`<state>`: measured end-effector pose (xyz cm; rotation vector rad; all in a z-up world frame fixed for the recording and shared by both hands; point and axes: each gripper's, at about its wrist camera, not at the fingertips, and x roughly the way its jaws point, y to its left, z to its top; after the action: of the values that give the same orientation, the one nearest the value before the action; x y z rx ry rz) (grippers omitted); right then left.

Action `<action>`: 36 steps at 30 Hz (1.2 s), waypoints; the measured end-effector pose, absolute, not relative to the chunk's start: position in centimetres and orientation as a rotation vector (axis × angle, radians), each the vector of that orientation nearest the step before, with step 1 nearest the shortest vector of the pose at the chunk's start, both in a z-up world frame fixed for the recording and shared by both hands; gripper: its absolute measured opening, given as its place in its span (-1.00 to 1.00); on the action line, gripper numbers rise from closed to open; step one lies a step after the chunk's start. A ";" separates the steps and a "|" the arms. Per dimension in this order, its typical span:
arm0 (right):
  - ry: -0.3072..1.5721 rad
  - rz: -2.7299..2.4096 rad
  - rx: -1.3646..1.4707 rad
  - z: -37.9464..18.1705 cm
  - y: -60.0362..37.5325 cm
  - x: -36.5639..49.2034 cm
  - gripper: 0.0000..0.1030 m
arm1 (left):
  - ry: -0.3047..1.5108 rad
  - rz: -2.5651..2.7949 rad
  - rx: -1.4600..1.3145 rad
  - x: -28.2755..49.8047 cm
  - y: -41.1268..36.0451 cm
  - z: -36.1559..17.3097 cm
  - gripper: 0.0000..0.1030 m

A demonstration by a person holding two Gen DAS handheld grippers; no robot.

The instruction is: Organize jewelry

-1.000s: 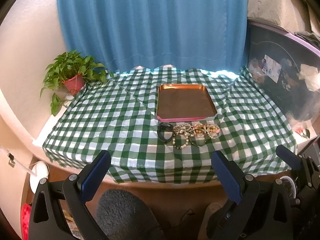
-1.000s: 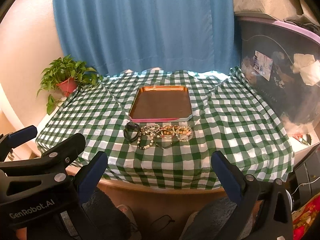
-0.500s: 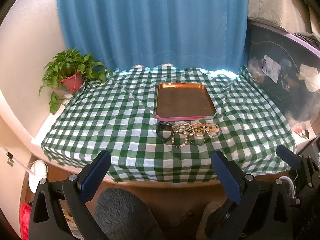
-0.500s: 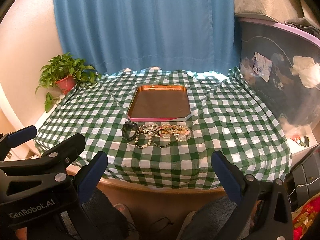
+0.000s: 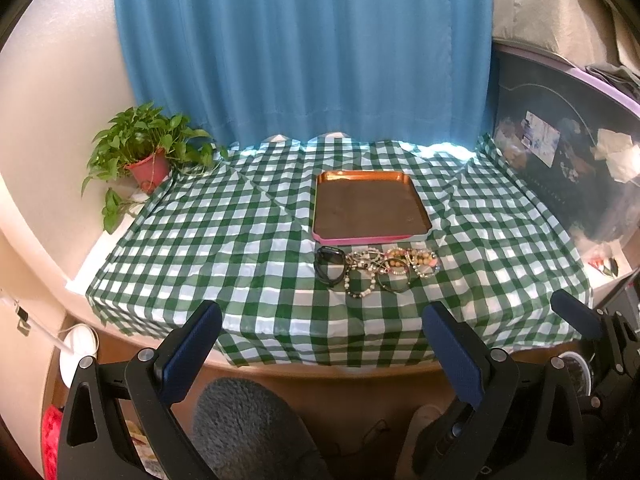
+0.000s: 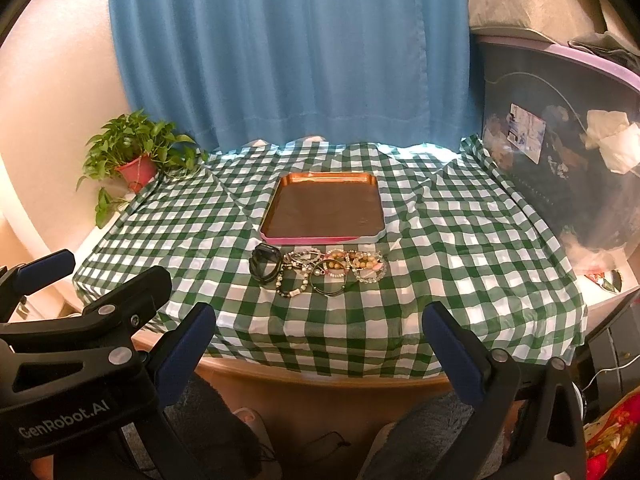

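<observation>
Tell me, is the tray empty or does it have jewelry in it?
Empty. The tray shows bare; the bracelets lie outside it on the cloth.

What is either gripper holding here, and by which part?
Nothing. The left gripper and right gripper are both open; the bracelets lie untouched on the tablecloth.

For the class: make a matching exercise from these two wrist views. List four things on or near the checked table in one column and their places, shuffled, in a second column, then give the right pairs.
Things:
1. potted plant
2. tray
3. black watch
4. beaded bracelets

Places:
A. left end of the jewelry row
B. middle of the tablecloth, behind the jewelry
C. far left corner, beside the curtain
D. in front of the tray, right of the watch

Pairs: 1-C, 2-B, 3-A, 4-D
</observation>
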<state>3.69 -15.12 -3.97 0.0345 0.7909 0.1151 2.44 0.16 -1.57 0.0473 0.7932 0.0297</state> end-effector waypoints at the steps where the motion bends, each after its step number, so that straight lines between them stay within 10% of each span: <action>1: 0.792 0.116 0.034 -3.9 -15.1 3.7 1.00 | 0.794 0.029 0.047 2.4 0.1 -1.7 0.94; 24: 0.806 0.159 0.031 -3.6 -14.6 3.0 1.00 | 0.788 0.011 0.059 2.1 0.4 -1.0 0.94; 36: 0.793 0.265 0.016 -11.6 -14.7 9.4 1.00 | 0.784 -0.072 0.016 9.8 2.6 -10.6 0.94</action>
<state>9.43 -14.68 -11.57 0.0163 0.7934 0.2648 9.77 2.59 -10.63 0.0160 0.7843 -0.0721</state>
